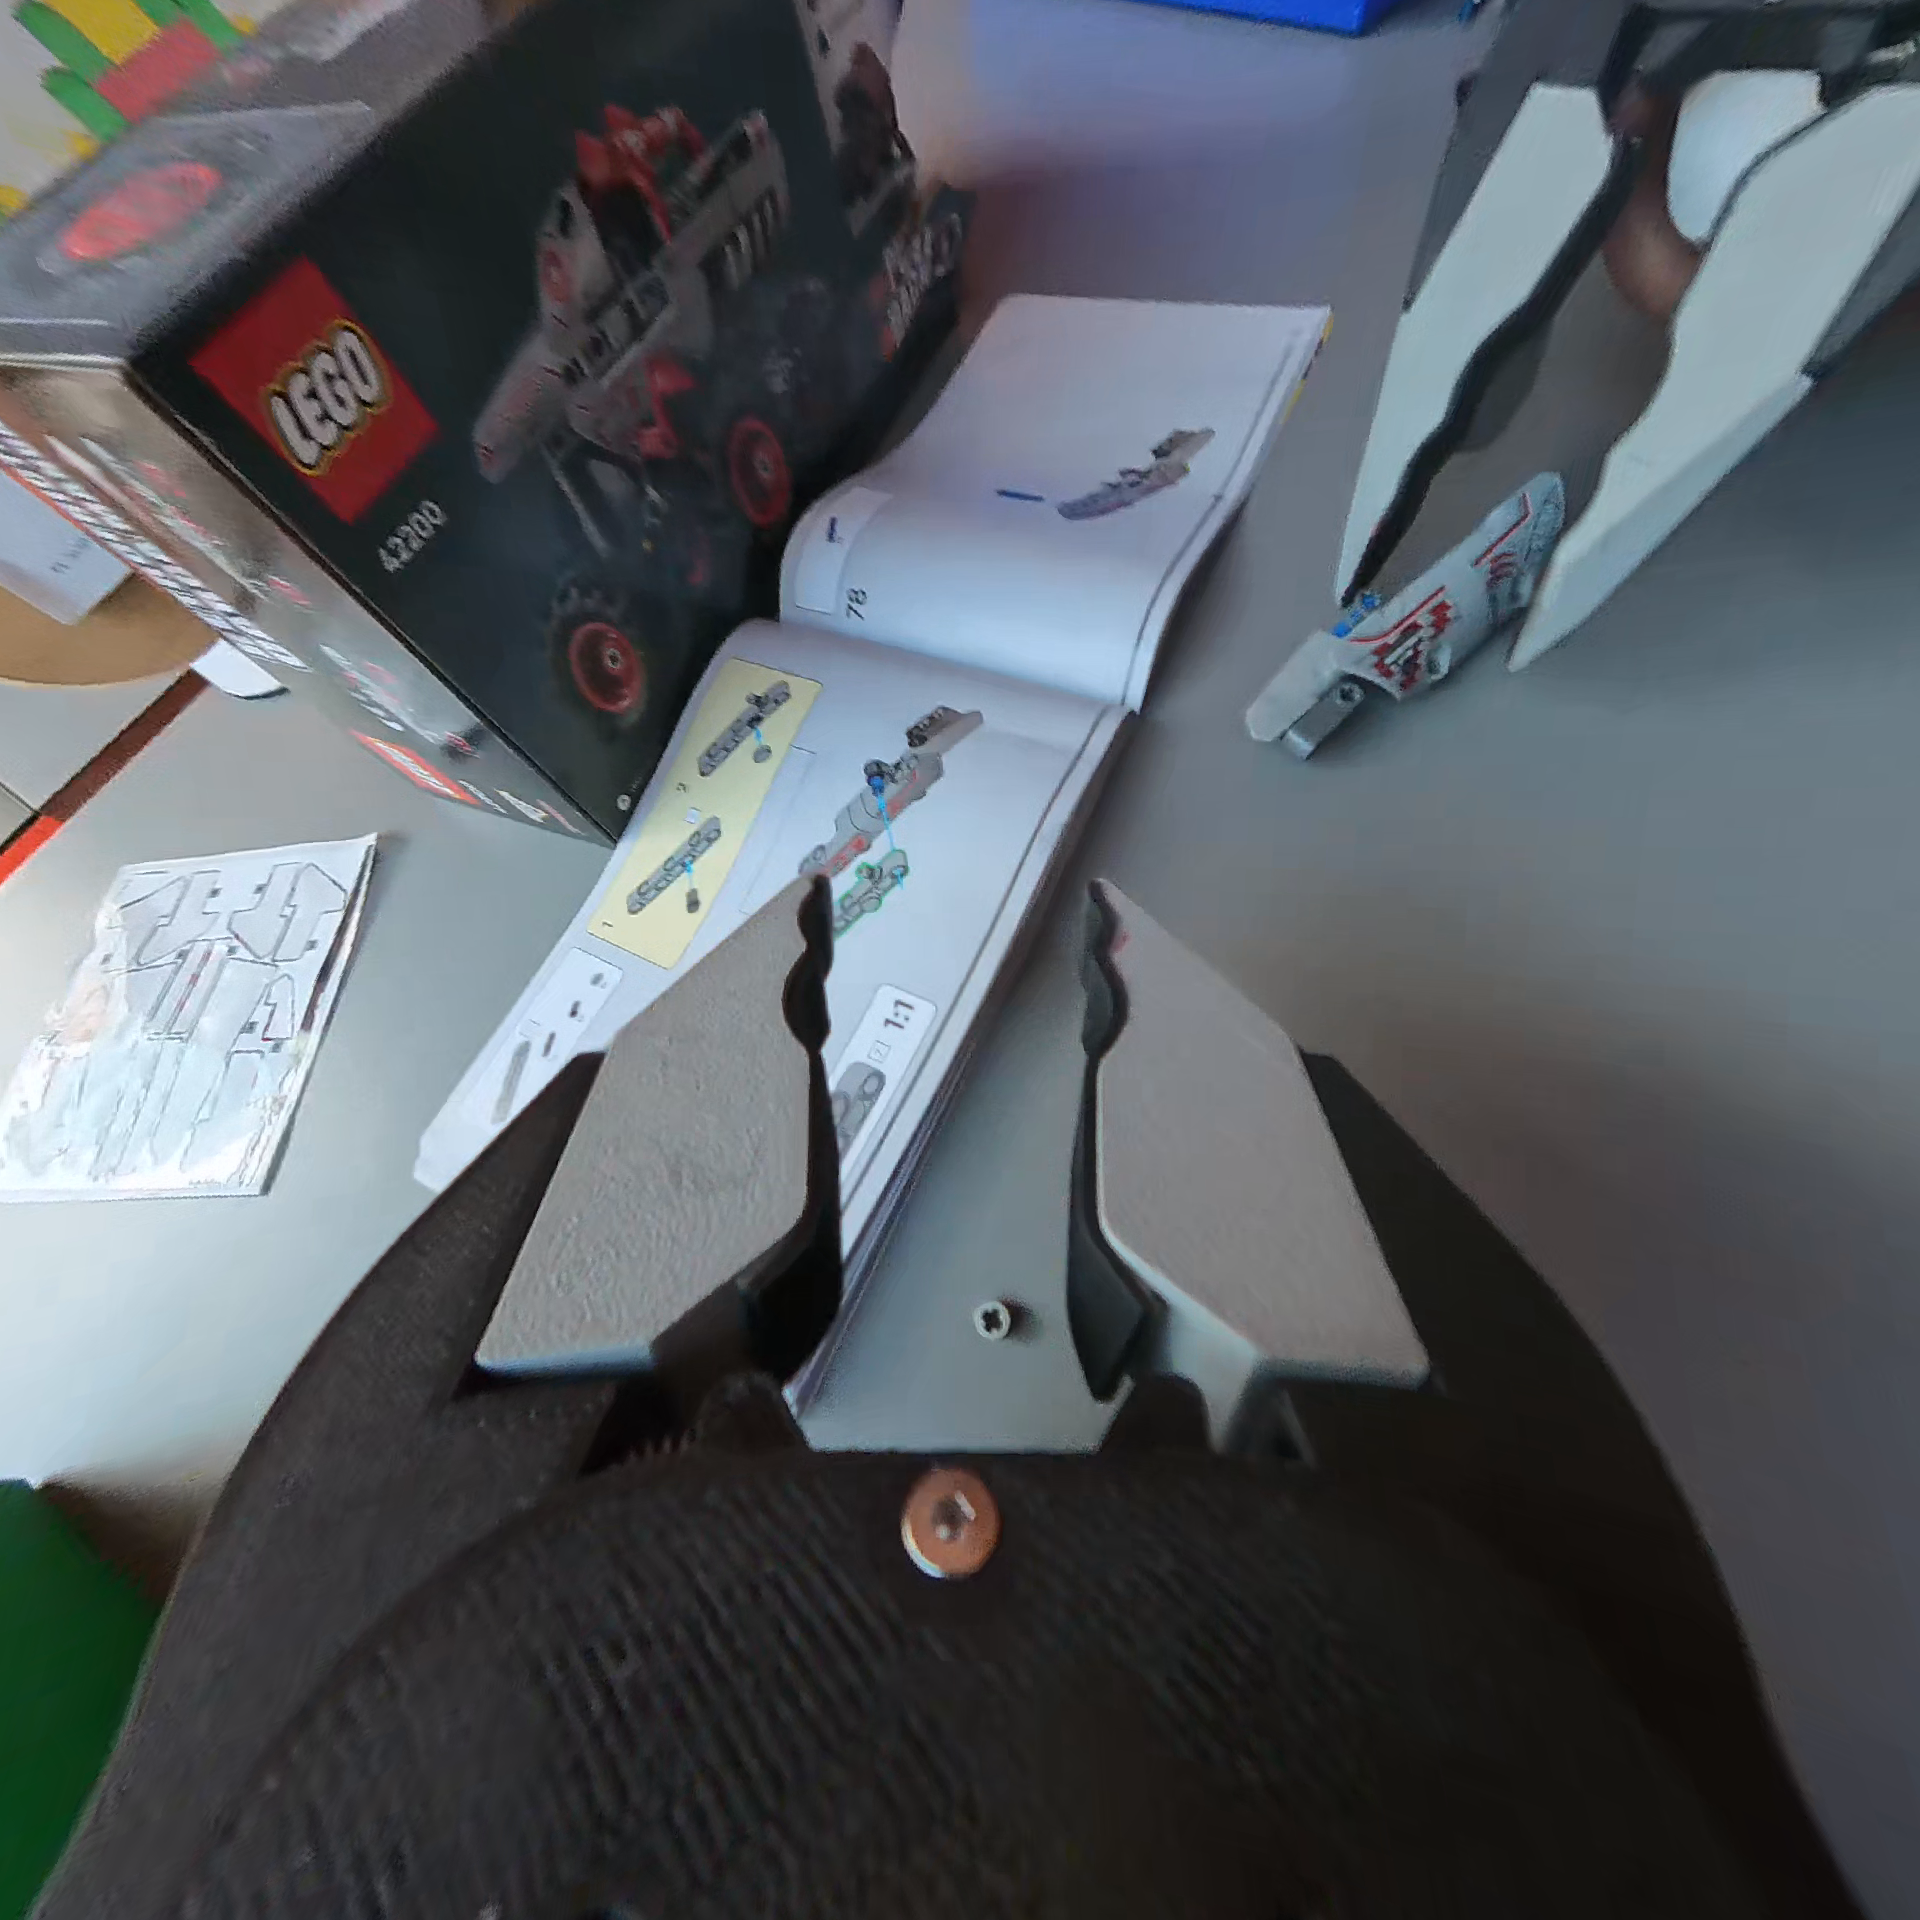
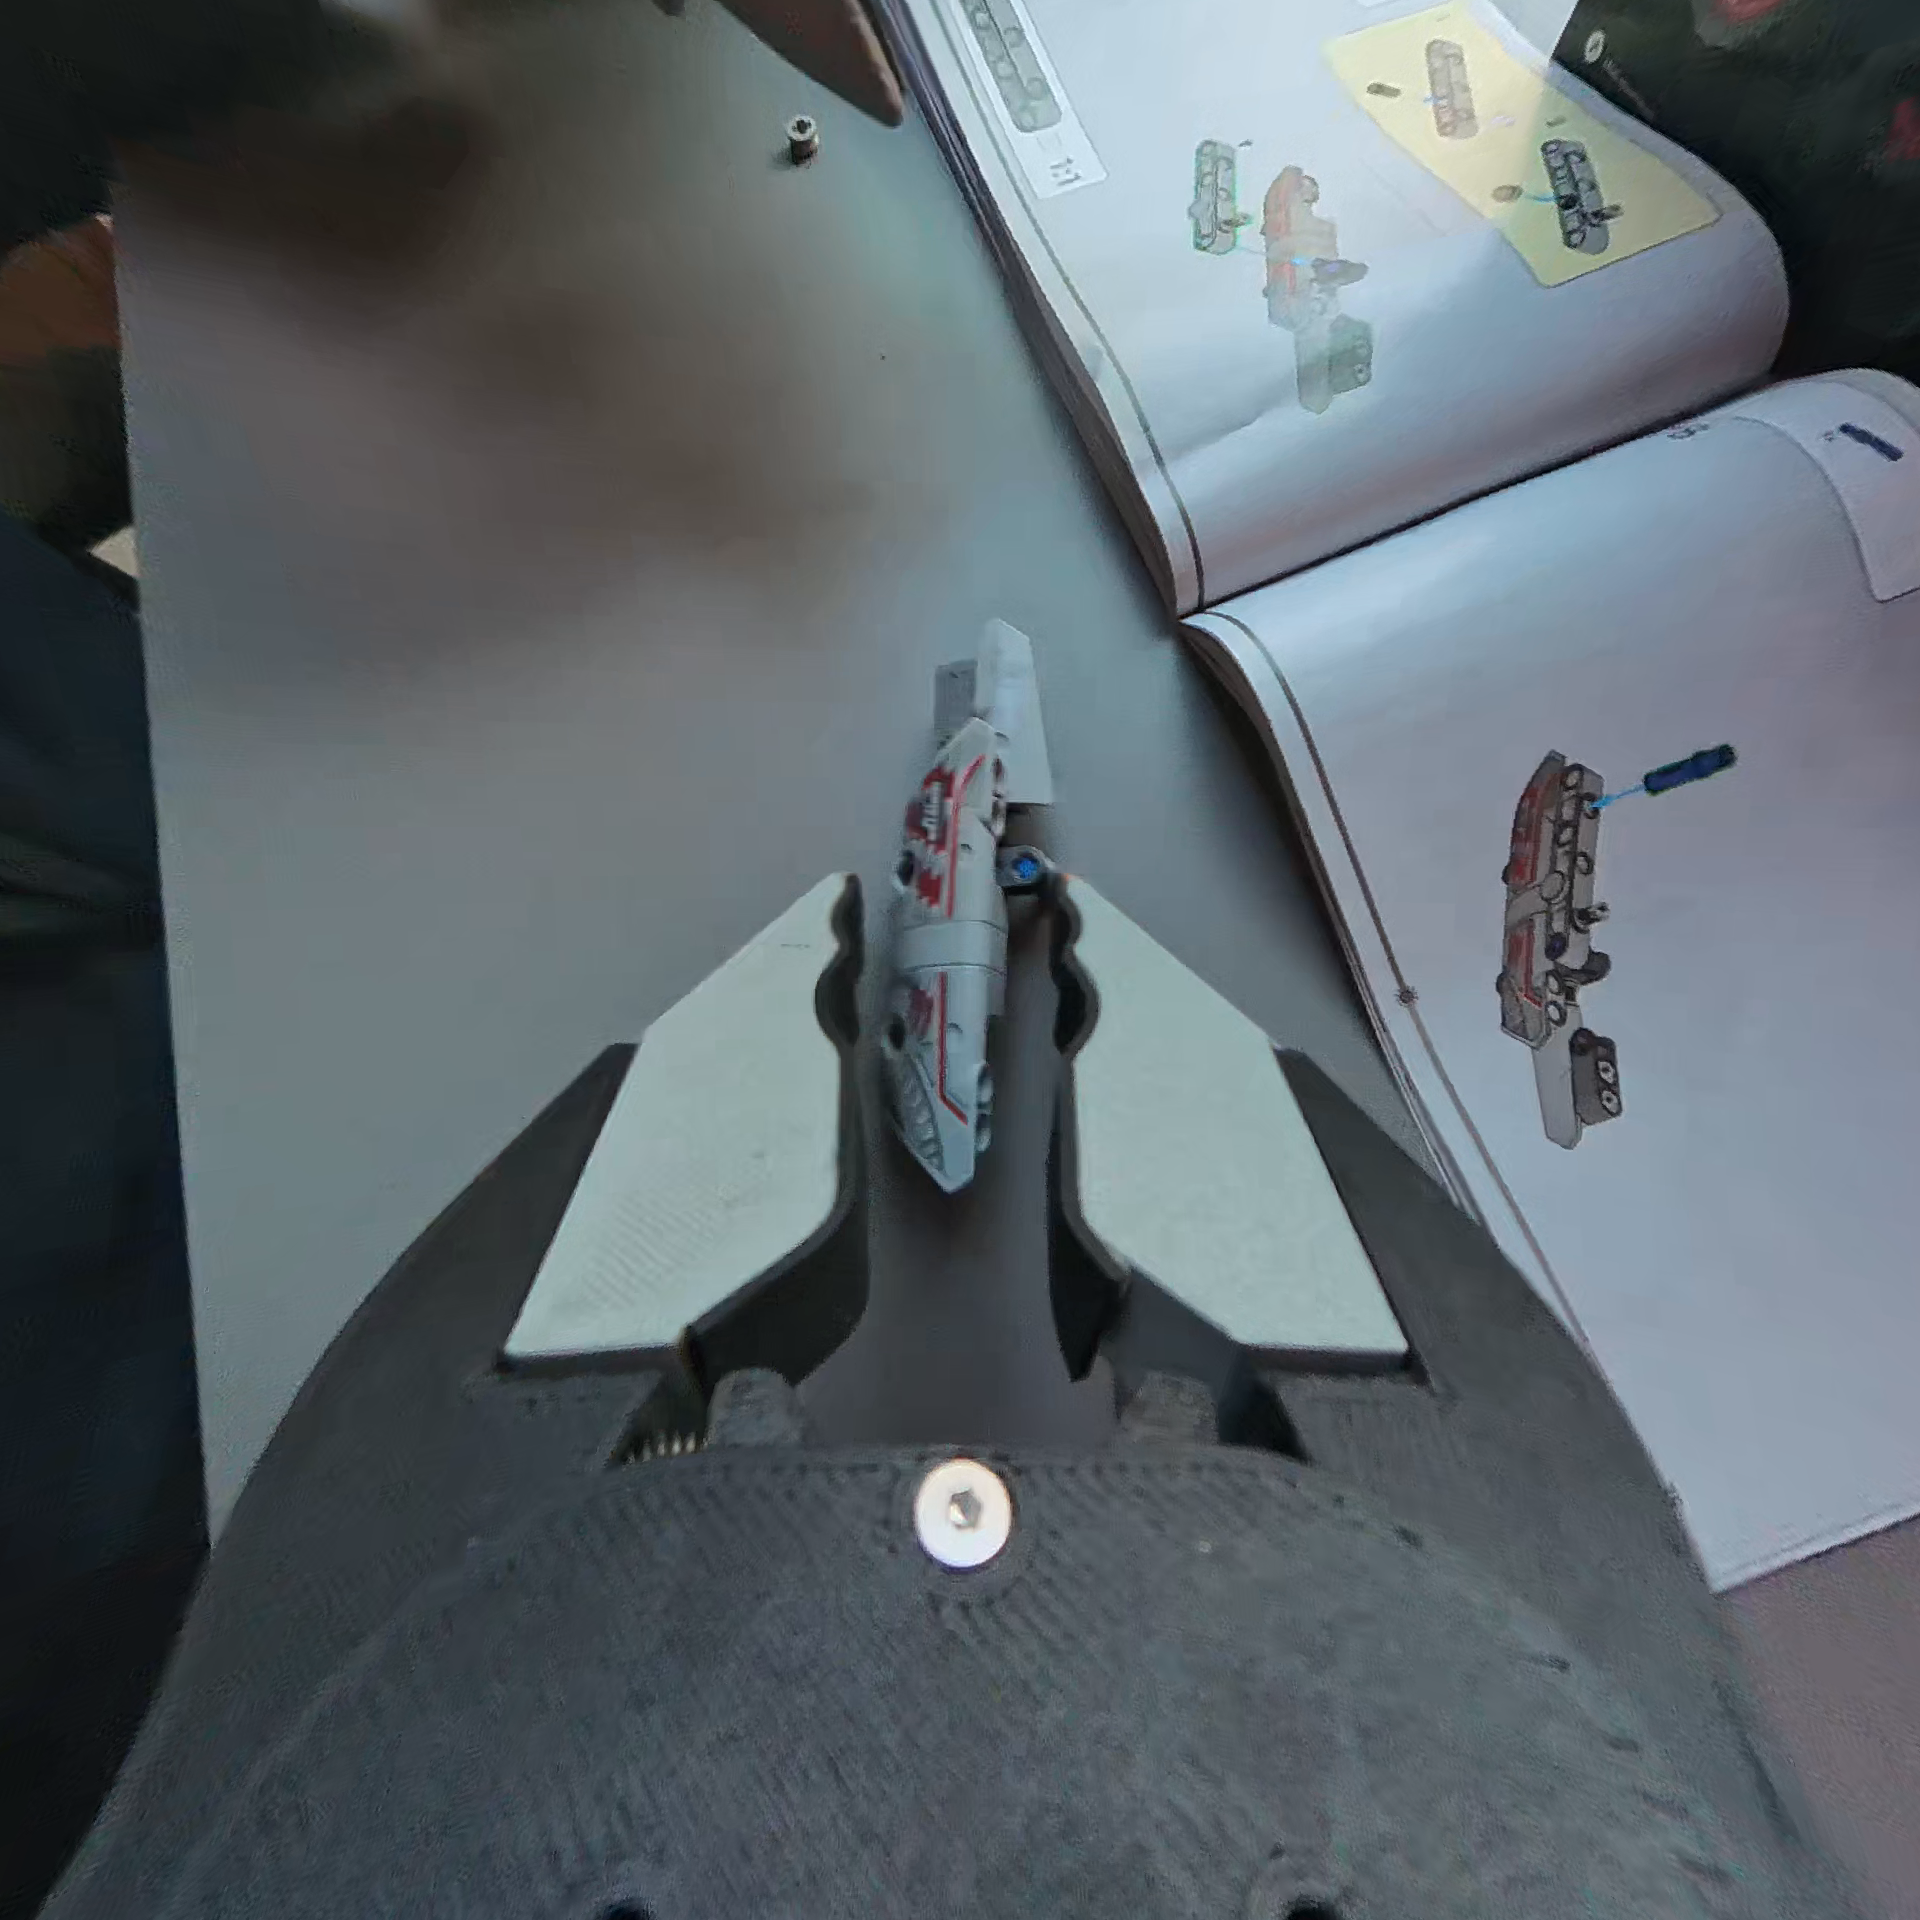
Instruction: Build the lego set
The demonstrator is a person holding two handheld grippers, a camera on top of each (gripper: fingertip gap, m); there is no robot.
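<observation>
Right gripper [image 2: 956, 883] jaws wide, straddling grey lego assembly [image 2: 951, 935] lying on counter [image 2: 520, 727]. Left gripper [image 1: 956, 888] jaws wide, empty, above open manual [image 1: 935, 727].

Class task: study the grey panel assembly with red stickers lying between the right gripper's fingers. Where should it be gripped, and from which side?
Grip the grey panel assembly across its narrow mid-body, probably from above with the right gripper straddling it. It lies long and slim on the table, so its flat sides face the open fingers. Avoid the blue pin sticking out sideways.
</observation>
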